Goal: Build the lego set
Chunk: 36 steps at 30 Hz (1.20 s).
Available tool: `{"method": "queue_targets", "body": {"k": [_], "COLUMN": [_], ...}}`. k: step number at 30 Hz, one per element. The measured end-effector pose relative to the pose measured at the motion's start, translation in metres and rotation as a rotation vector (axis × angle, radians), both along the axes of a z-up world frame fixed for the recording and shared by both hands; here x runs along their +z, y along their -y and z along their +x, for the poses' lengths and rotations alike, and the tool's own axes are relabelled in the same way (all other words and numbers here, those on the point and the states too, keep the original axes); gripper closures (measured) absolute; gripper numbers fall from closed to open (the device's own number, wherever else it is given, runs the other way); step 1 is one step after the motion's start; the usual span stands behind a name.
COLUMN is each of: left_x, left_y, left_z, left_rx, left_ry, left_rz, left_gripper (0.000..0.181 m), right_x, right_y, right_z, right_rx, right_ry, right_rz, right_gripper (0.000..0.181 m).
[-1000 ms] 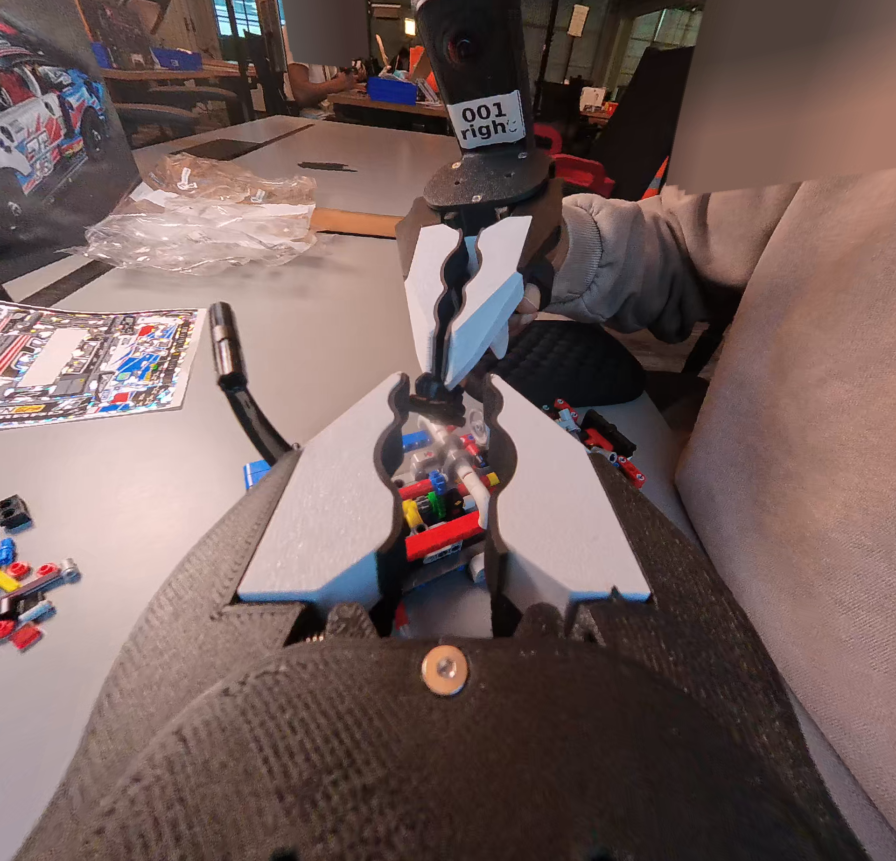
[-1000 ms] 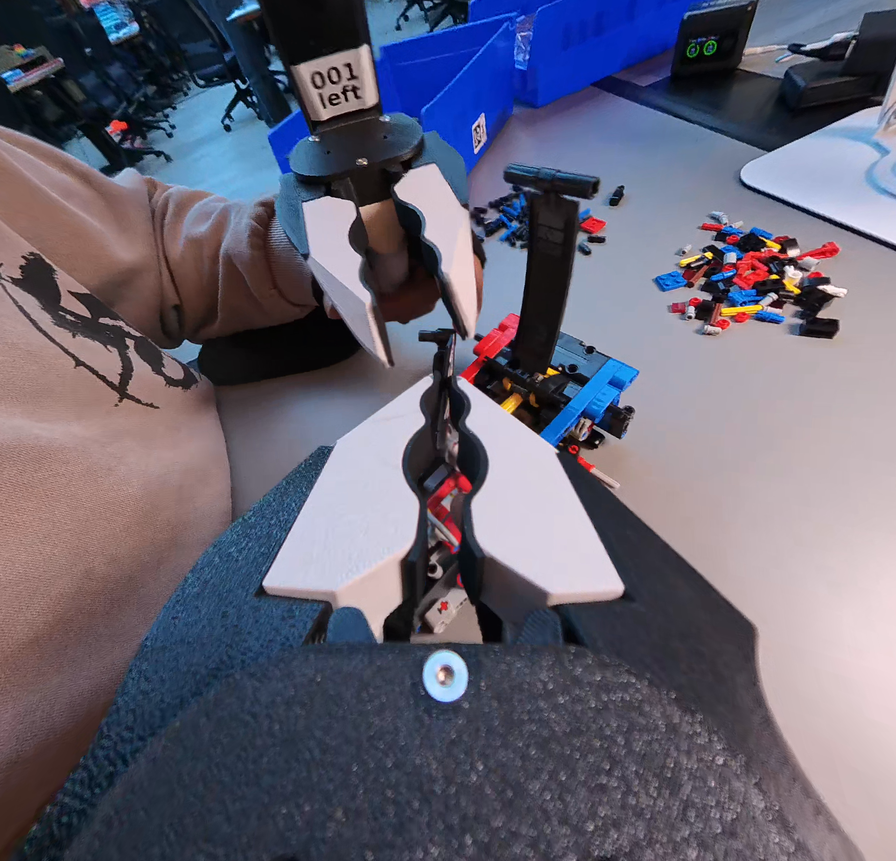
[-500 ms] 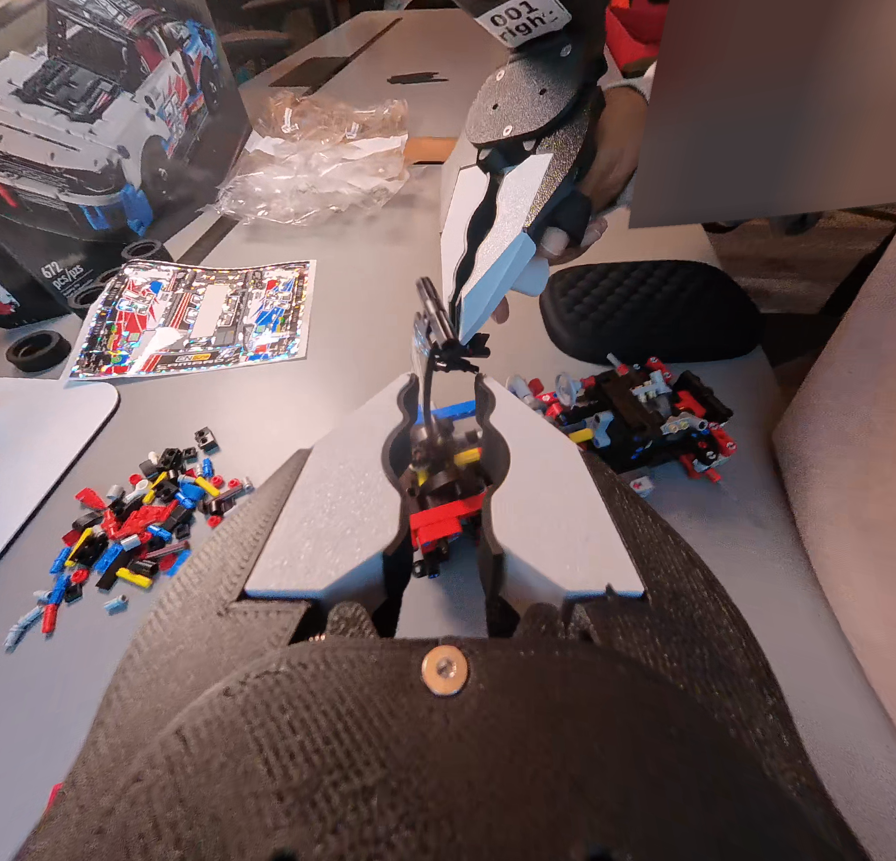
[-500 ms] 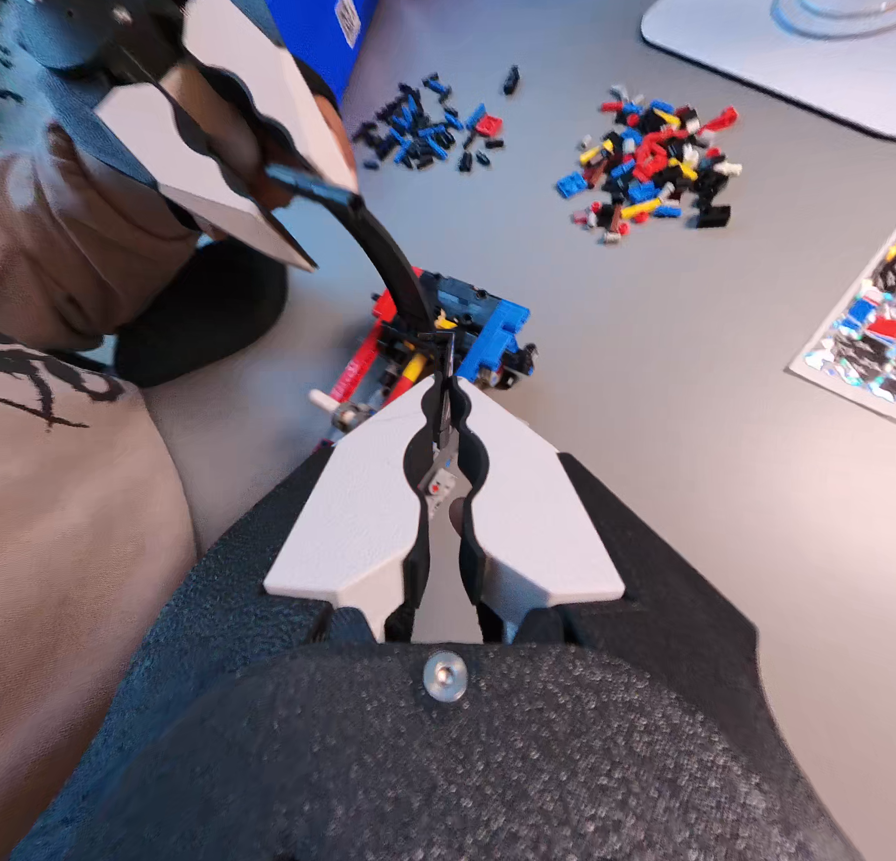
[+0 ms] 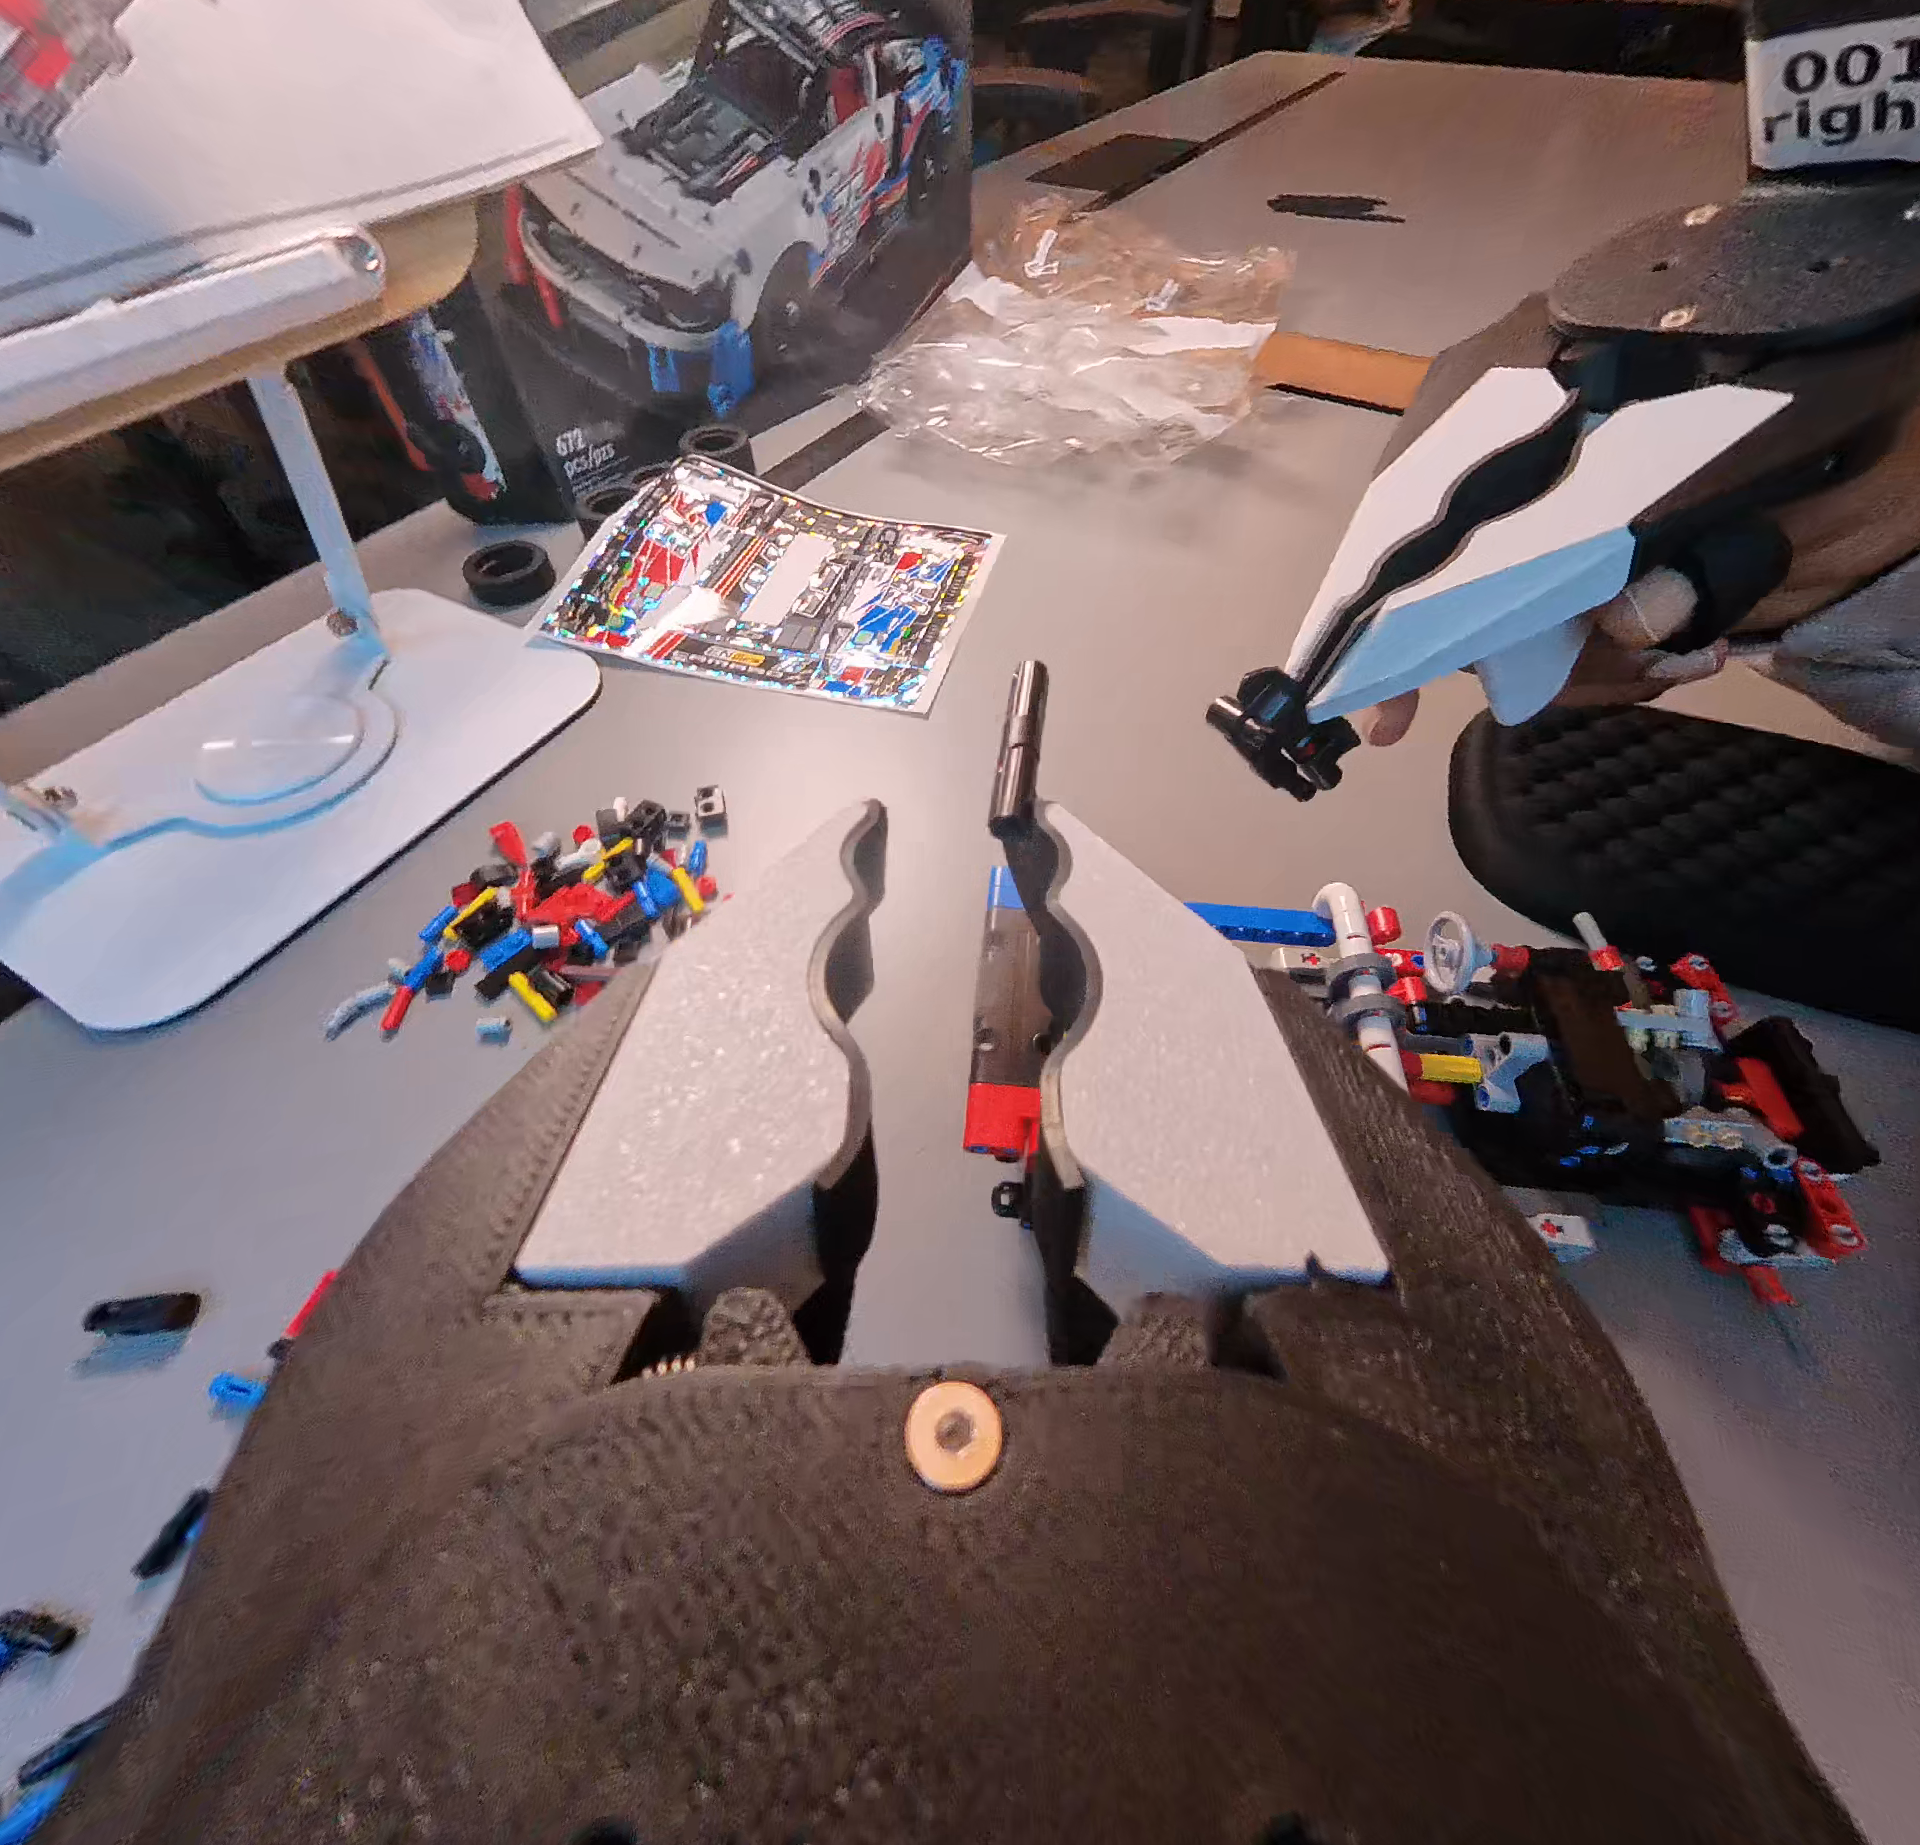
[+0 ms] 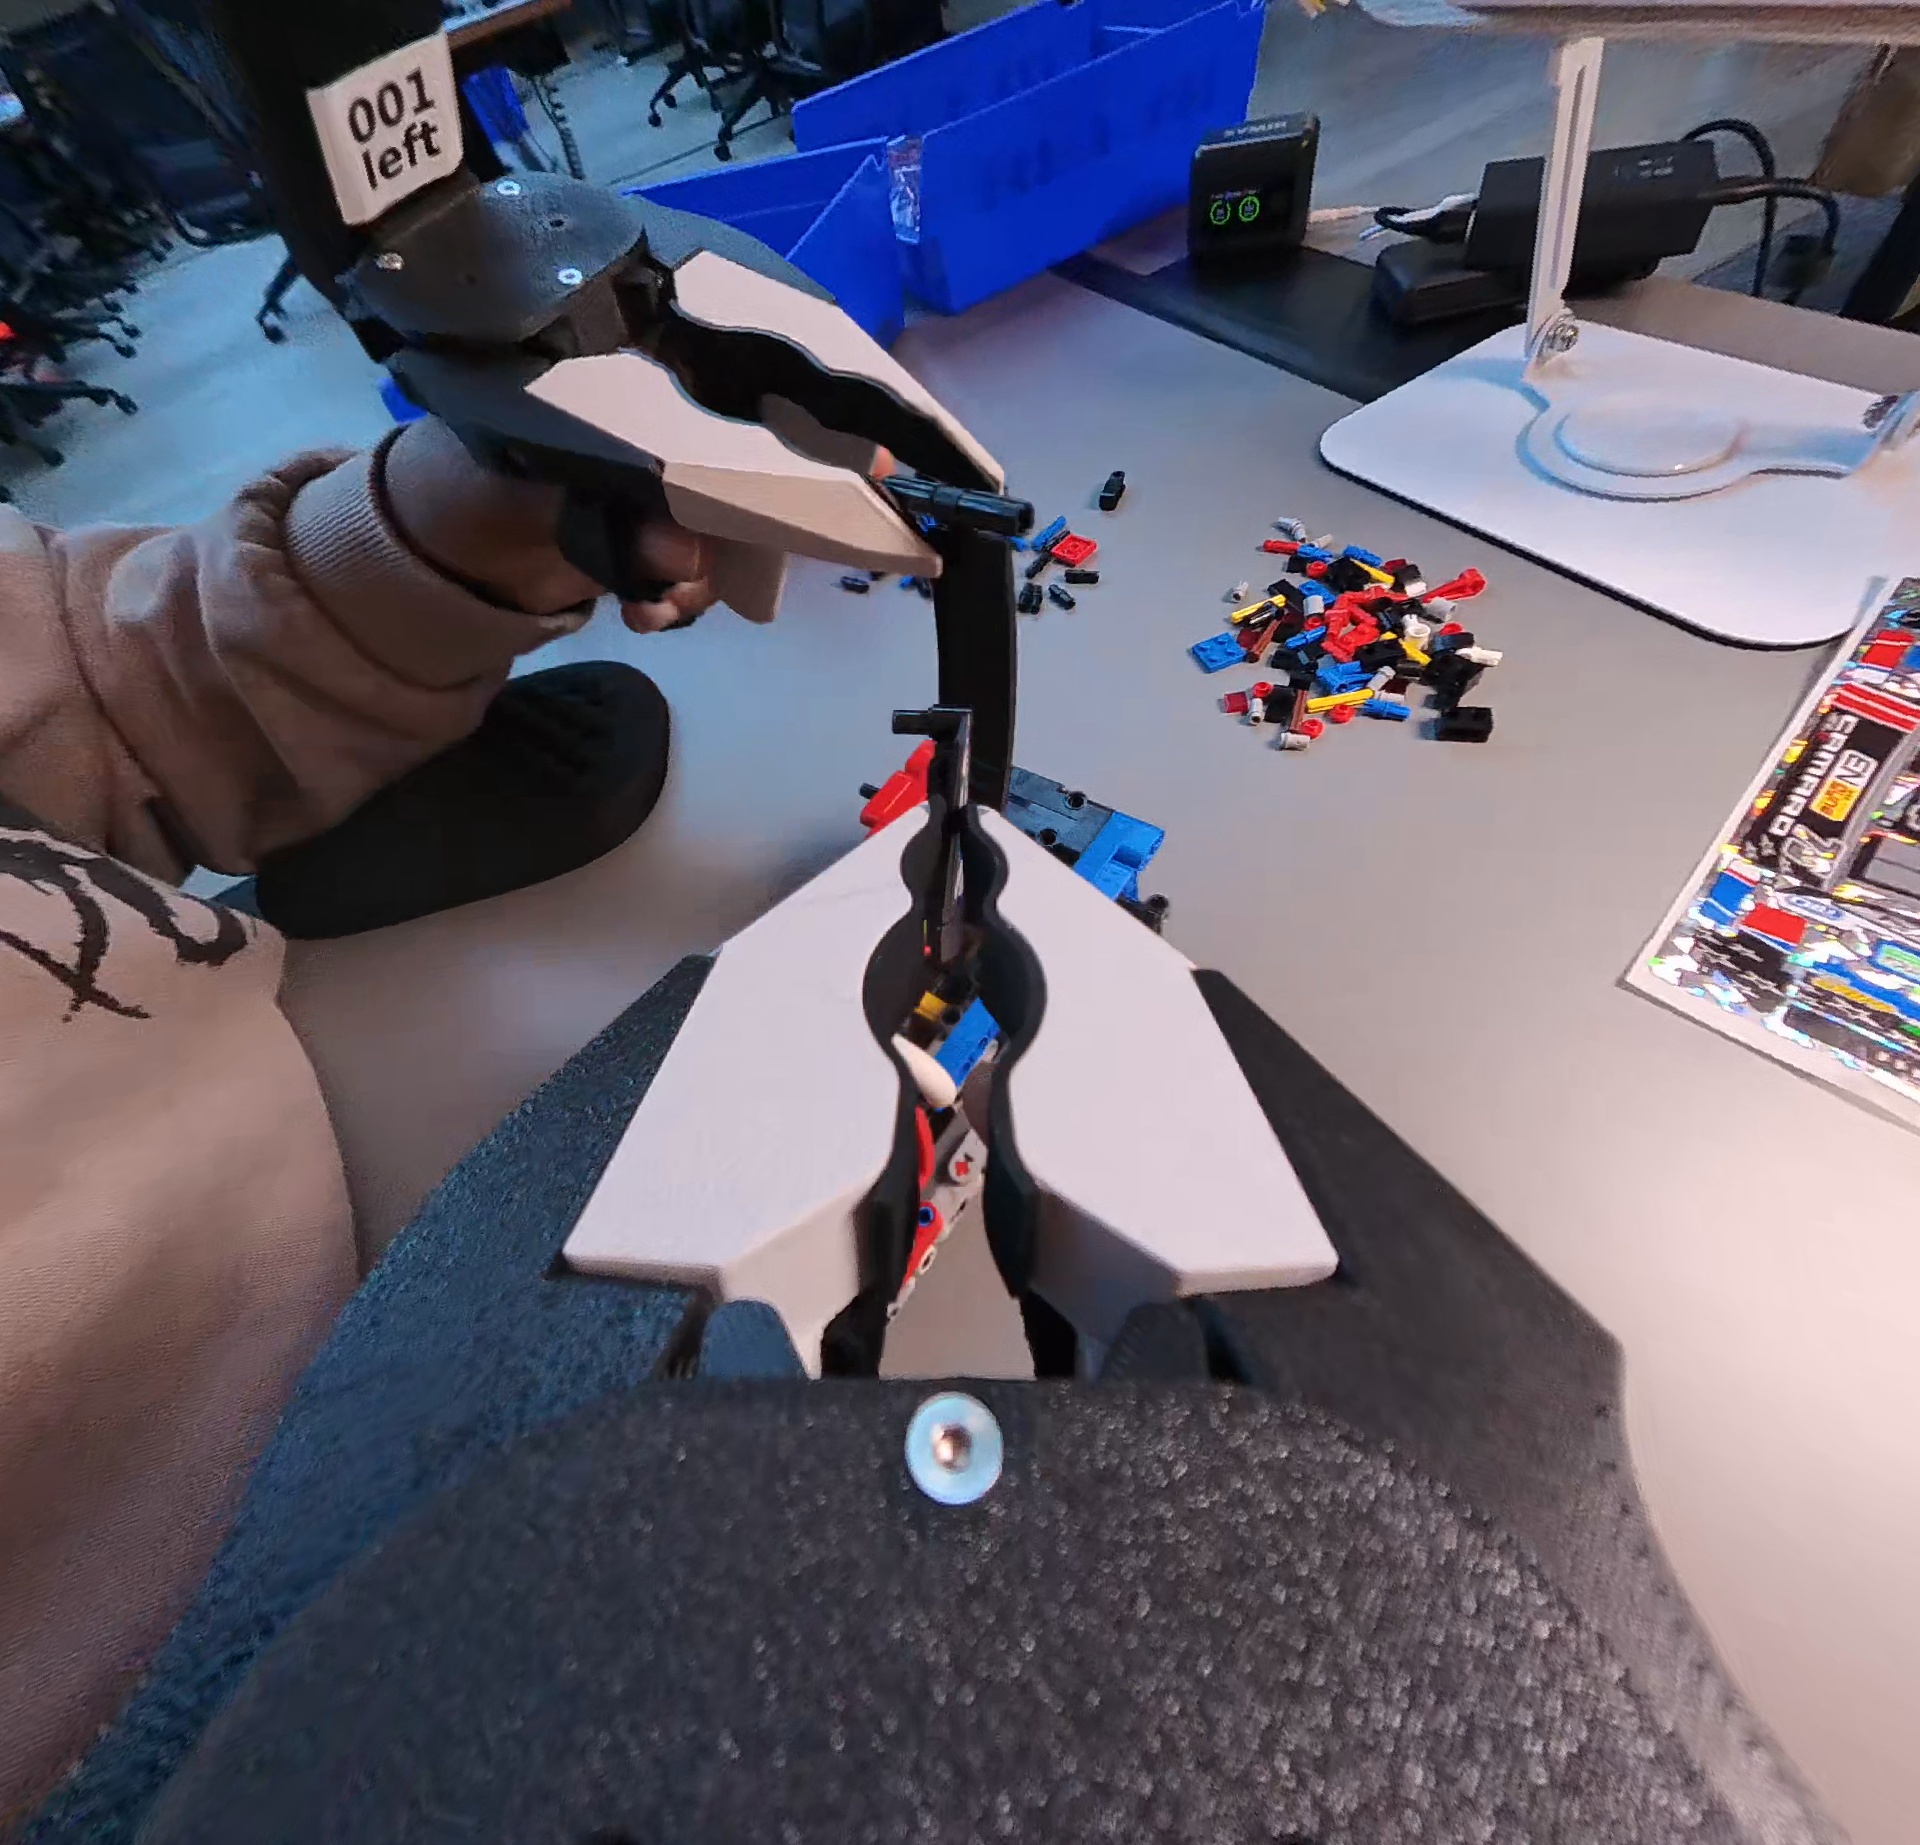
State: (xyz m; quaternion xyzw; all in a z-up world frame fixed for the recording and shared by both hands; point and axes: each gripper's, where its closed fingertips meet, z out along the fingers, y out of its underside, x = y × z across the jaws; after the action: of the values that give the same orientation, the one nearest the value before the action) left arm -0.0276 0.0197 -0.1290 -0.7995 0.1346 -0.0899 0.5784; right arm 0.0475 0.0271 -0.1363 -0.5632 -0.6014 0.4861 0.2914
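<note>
Your right gripper (image 5: 1283, 725) pinches a small black connector (image 5: 1276, 737) while the left gripper (image 5: 961, 839) is spread beside the curved black arm (image 6: 977, 632) of the sub-assembly (image 6: 1081, 839) on the table (image 6: 1455, 964), so line up the pin squarely, avoiding the loose pile (image 6: 1351, 642) and chassis (image 5: 1590, 1068).

**Grey table and its load**

The table (image 5: 1122, 590) carries a loose brick pile (image 5: 566, 917), sticker sheet (image 5: 774, 580), white stand base (image 5: 260, 798), crumpled plastic bags (image 5: 1081, 341), a black tyre (image 5: 509, 571) and two part-built assemblies (image 5: 1590, 1057) (image 6: 1081, 839).
</note>
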Motion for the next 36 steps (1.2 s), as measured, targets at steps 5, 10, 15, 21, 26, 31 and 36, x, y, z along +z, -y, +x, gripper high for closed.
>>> {"method": "queue_targets", "body": {"k": [5, 10, 15, 21, 26, 31, 36], "left_x": [0.006, -0.010, -0.015, -0.012, -0.014, -0.006, 0.005], "left_y": [0.027, 0.051, 0.021, 0.006, 0.005, 0.010, 0.017], "left_z": [-0.001, 0.056, 0.089, 0.093, 0.097, 0.100, 0.100], "left_rx": [0.036, -0.130, -0.123, -0.111, -0.112, -0.172, -0.274], "left_ry": [0.136, 0.365, 0.512, 0.551, 0.560, 0.622, 0.865], "left_rz": [0.019, -0.135, -0.129, -0.092, -0.076, -0.014, 0.011], "left_gripper": [0.162, 0.170, 0.158, 0.170, 0.168, 0.171, 0.172], "right_x": [-0.015, -0.024, -0.014, -0.007, -0.008, -0.001, 0.012], "right_y": [-0.021, -0.016, 0.005, 0.010, 0.015, 0.020, 0.030], "right_z": [0.014, 0.020, 0.016, 0.022, 0.025, 0.028, 0.033], "right_rx": [-0.070, -0.045, 0.039, 0.026, 0.012, 0.036, 0.158], "right_ry": [0.039, 0.039, 0.012, -0.005, -0.008, -0.062, -0.146], "right_rz": [0.004, -0.055, -0.064, 0.009, 0.069, 0.129, 0.011], "right_gripper": [0.181, 0.181, 0.181, 0.181, 0.181, 0.181, 0.164]}}
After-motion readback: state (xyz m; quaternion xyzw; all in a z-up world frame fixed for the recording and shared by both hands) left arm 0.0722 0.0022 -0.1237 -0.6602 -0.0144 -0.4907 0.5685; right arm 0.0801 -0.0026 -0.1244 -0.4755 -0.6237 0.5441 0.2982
